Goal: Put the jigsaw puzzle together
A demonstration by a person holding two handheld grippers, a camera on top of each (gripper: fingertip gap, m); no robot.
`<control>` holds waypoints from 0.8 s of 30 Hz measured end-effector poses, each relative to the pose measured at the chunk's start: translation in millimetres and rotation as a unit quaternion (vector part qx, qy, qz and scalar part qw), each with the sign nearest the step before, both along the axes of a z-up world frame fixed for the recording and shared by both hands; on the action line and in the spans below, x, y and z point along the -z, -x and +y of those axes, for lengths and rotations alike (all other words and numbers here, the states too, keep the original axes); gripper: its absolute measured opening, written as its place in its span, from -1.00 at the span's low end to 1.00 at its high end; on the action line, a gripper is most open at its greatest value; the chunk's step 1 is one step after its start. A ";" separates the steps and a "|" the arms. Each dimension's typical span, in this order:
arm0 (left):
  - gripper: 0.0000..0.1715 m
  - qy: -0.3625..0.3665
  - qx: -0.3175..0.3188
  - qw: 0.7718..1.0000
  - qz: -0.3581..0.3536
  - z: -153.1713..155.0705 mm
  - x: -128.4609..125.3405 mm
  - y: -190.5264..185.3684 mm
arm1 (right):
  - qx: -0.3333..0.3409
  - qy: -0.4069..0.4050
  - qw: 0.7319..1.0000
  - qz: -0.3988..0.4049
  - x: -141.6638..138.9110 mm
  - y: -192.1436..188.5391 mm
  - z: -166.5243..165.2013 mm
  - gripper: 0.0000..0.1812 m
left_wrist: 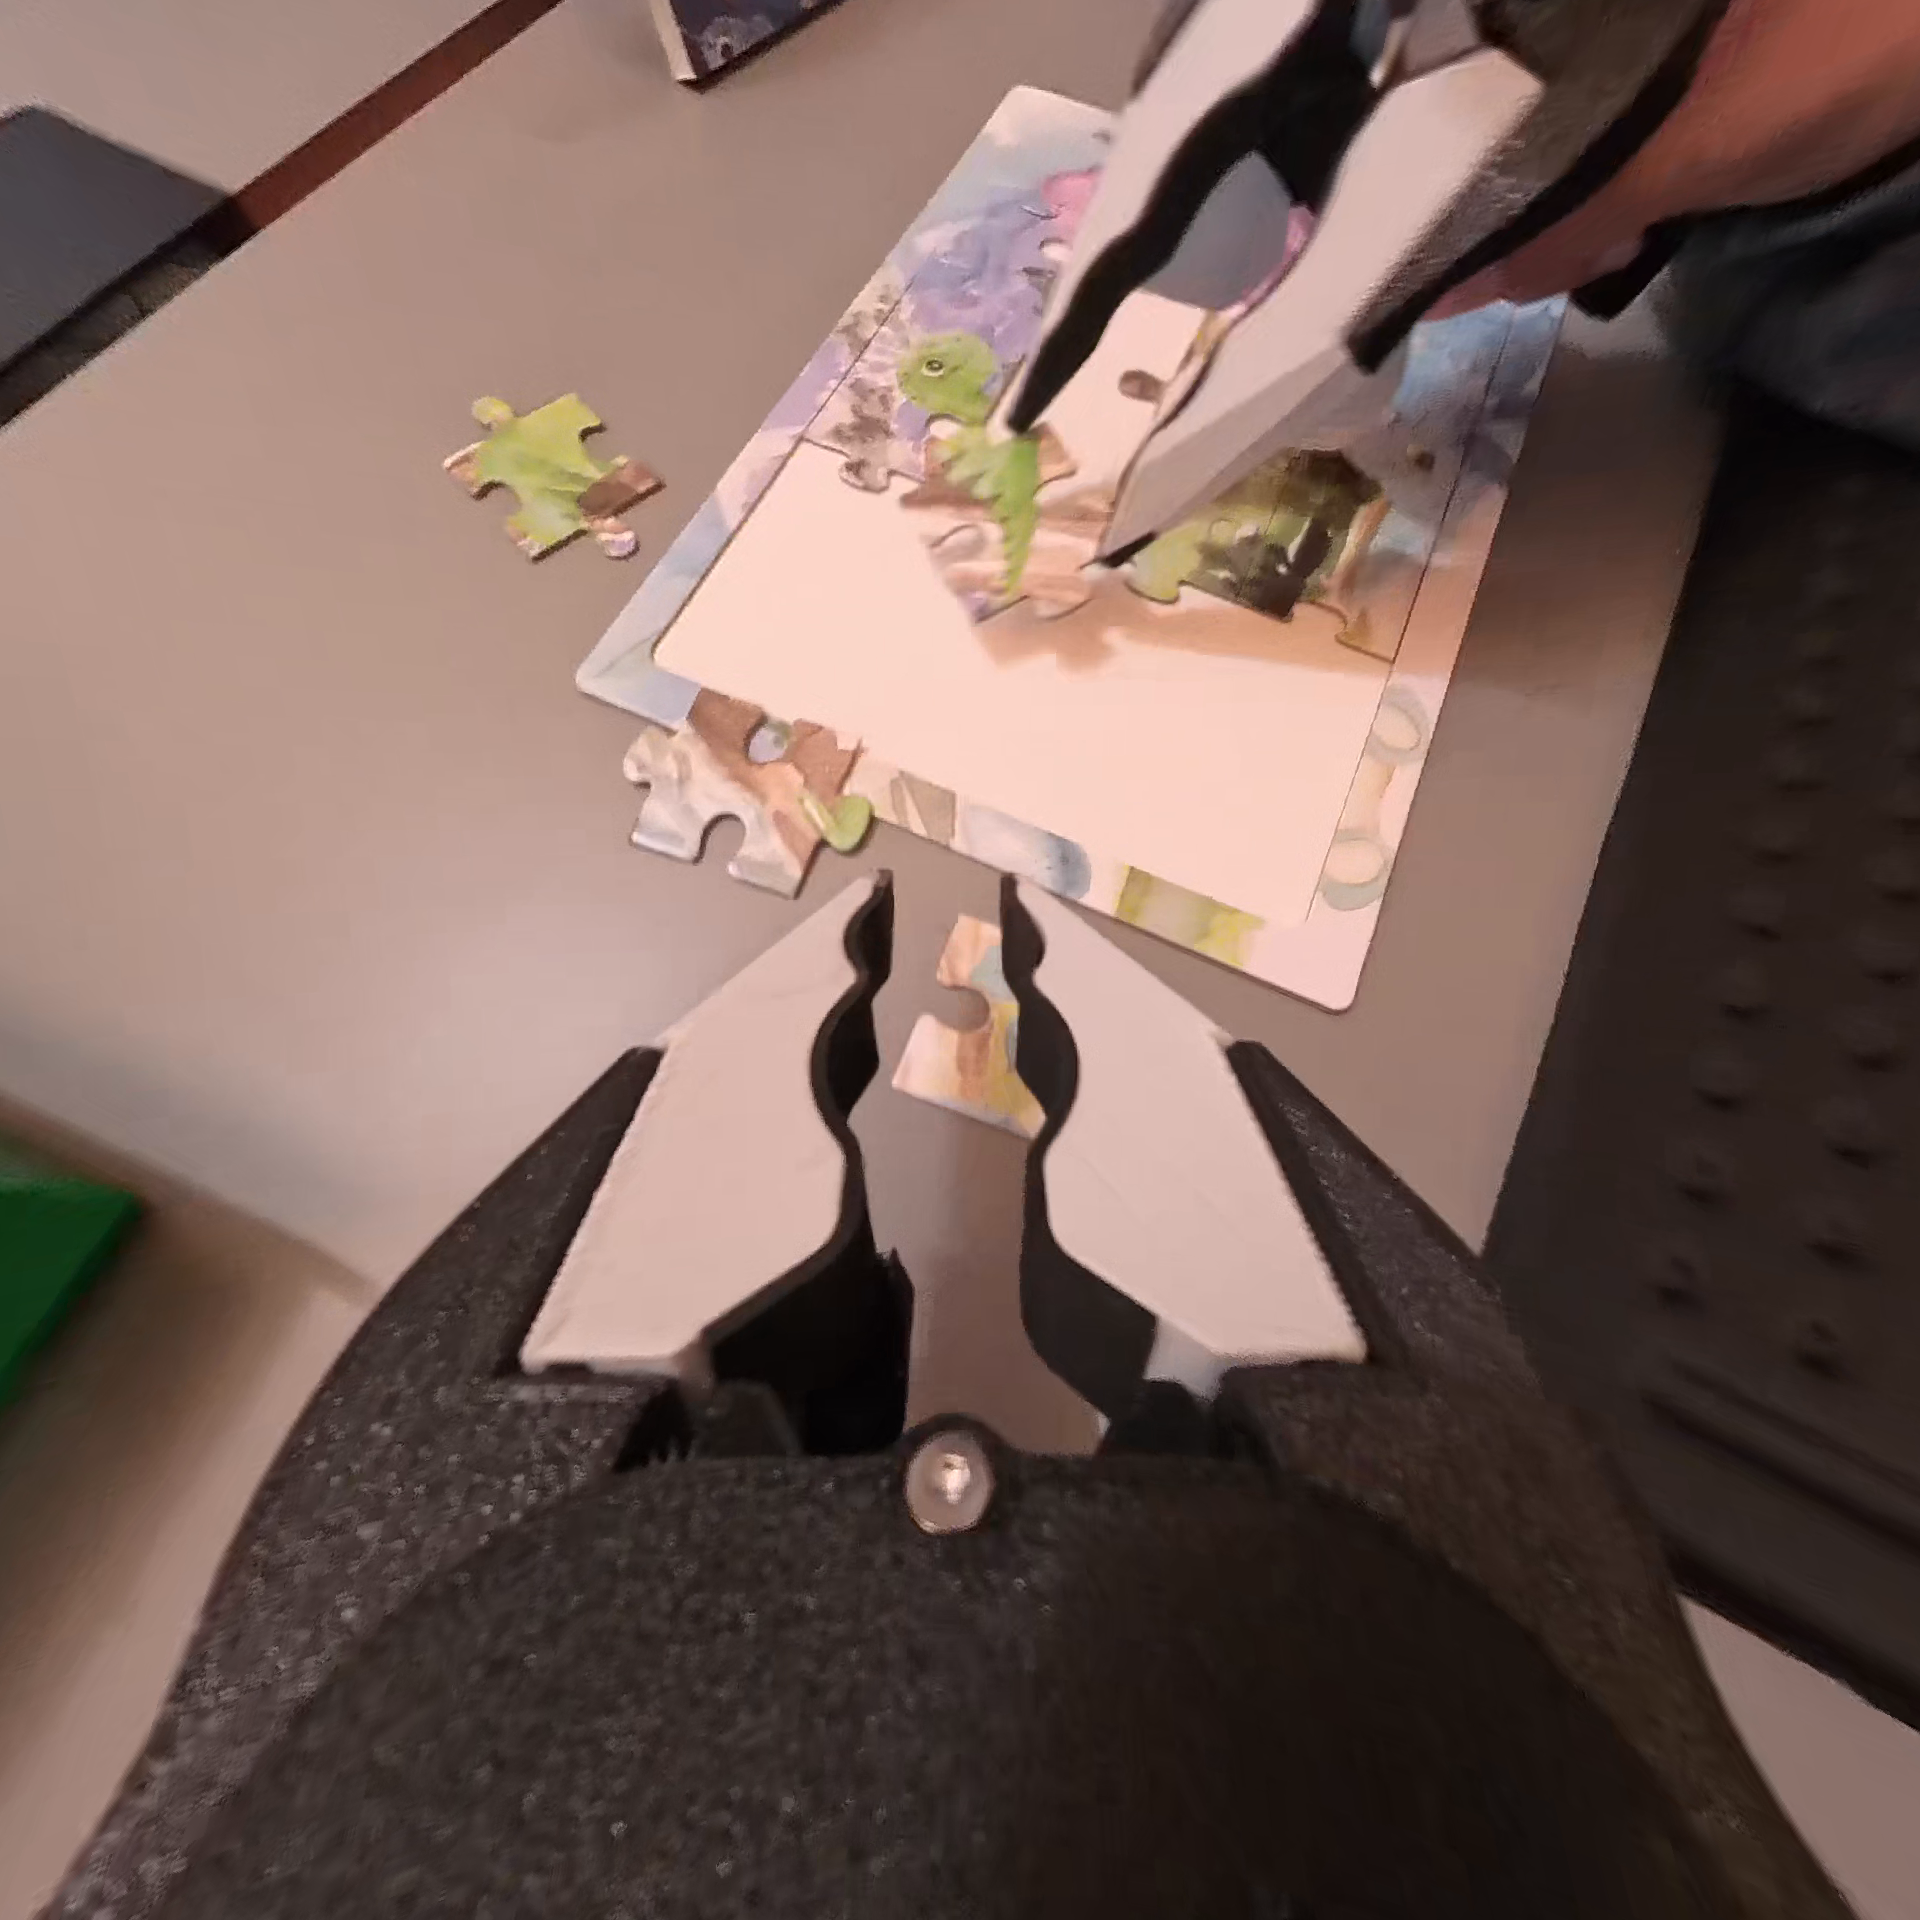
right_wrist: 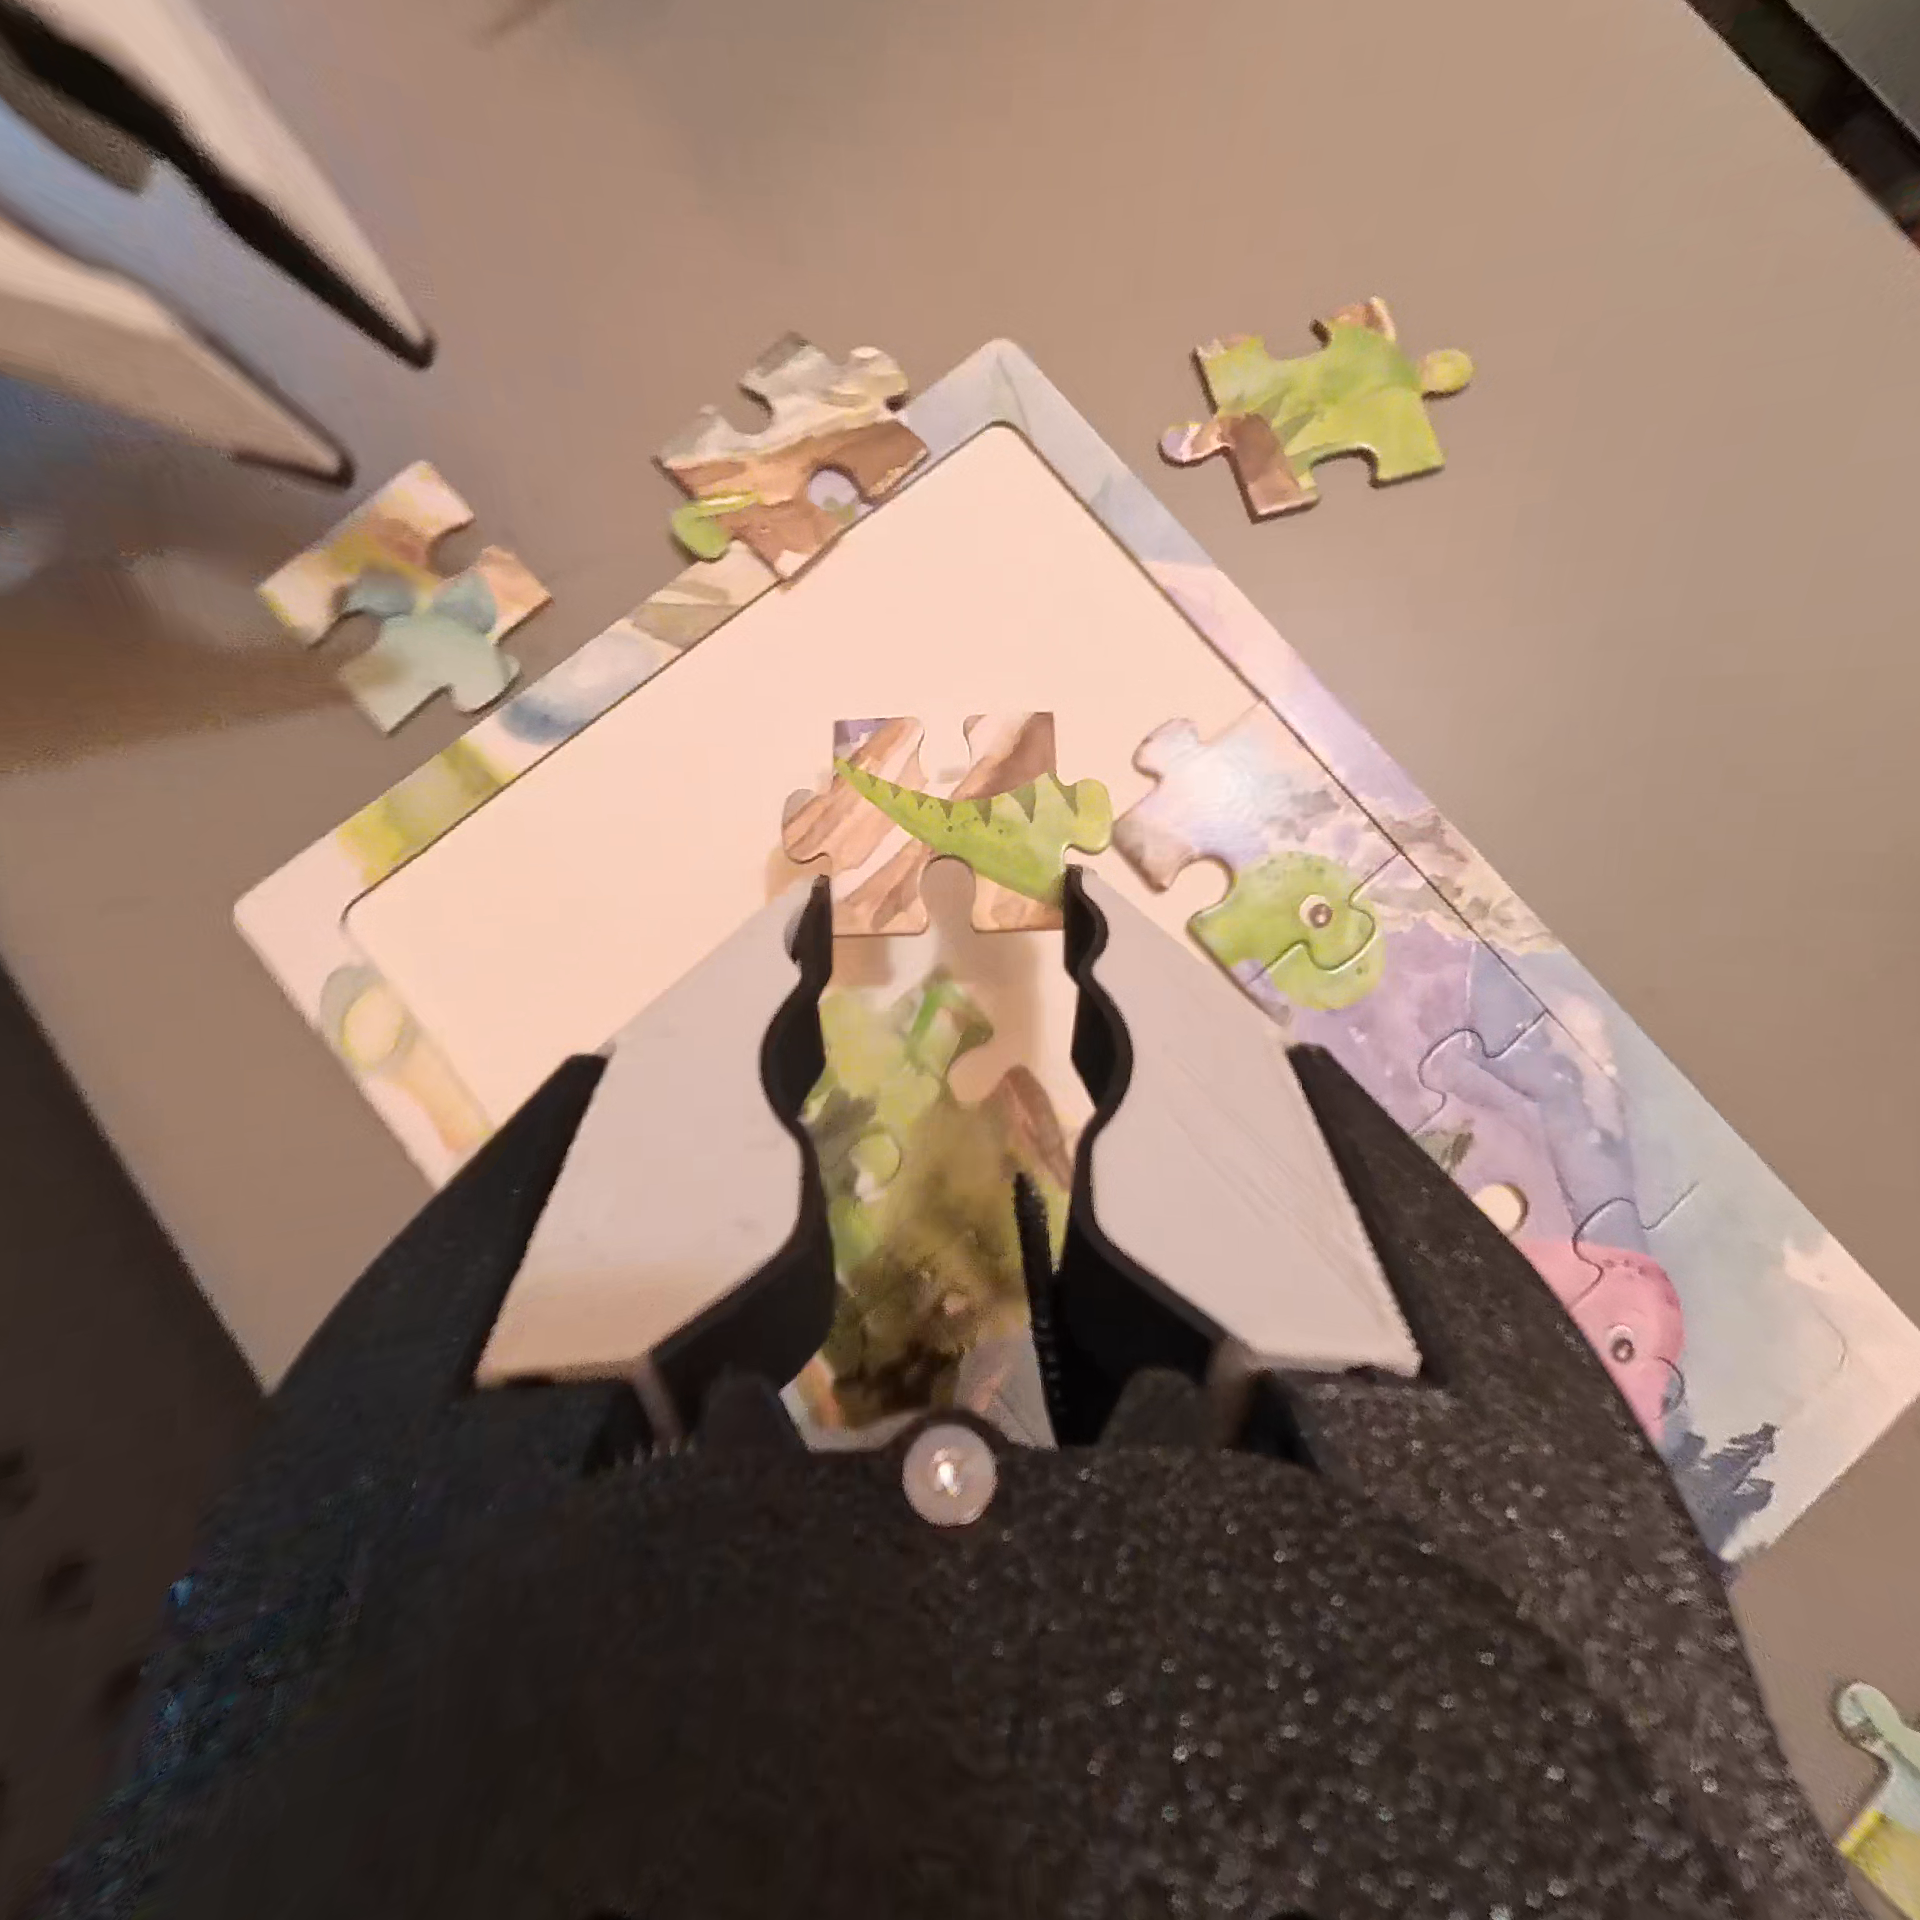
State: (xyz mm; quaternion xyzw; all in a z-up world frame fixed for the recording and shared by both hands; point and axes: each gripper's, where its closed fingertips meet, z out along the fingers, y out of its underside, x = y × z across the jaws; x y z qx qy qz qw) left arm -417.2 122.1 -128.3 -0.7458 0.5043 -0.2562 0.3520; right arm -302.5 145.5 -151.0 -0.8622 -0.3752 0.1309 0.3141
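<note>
The puzzle tray (left_wrist: 1340,935) lies on the grey table, its far right part filled with fitted pieces (right_wrist: 1278,925); its white middle (right_wrist: 623,831) is bare. My right gripper (right_wrist: 948,894) is shut on a piece with a green spiked tail (right_wrist: 945,821), held just above the tray beside the green dinosaur head. It also shows in the left wrist view (left_wrist: 1060,488). My left gripper (left_wrist: 945,904) is open, low over a loose pale piece (left_wrist: 966,1029) at the tray's near edge. It shows again at the top left of the right wrist view (right_wrist: 382,410).
A green loose piece (left_wrist: 551,478) lies left of the tray. A brown and blue piece (left_wrist: 748,800) overlaps the tray's near corner. Another piece (right_wrist: 1881,1787) lies apart. A box (left_wrist: 727,42) stands at the back; a dark chair (left_wrist: 1714,935) is on the right.
</note>
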 end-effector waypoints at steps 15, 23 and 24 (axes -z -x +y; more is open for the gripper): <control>-0.25 -0.022 0.002 0.996 0.084 59.5 38.1 -13.9 | 0.072 0.016 0.997 0.019 10.6 8.7 4.7 -0.51; -0.48 -0.063 -0.029 0.997 0.020 63.1 6.5 -10.0 | 0.086 0.033 0.995 0.035 7.7 20.6 -2.8 -0.51; -0.55 -0.058 -0.001 0.998 0.010 50.2 4.6 -20.0 | 0.091 0.036 0.995 0.036 8.1 21.2 -3.2 -0.51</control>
